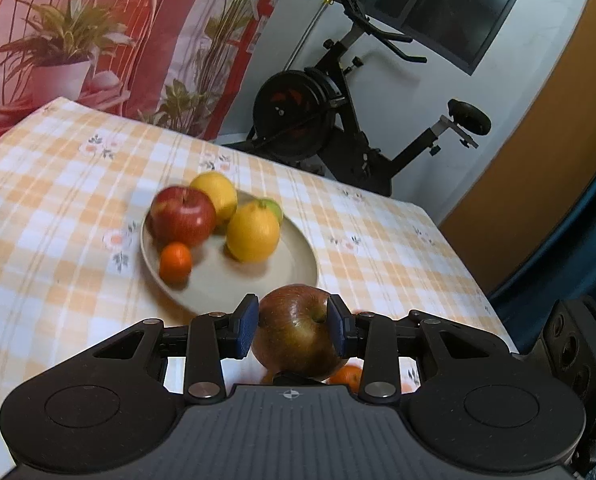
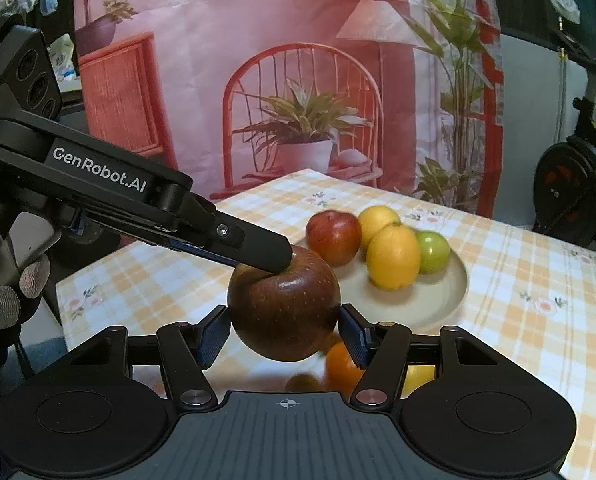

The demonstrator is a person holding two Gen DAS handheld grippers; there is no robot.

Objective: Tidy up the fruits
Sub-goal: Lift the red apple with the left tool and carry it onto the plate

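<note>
My left hand-held gripper (image 1: pixel 292 326) and my right hand-held gripper (image 2: pixel 284 330) both press their blue pads on the same dark red apple (image 2: pixel 284 306), holding it above the bench (image 2: pixel 538 264). Just behind it stands the plate (image 1: pixel 294 268) with a red apple (image 1: pixel 182 216), two lemons, a green fruit and a mandarin (image 1: pixel 175 262).
</note>
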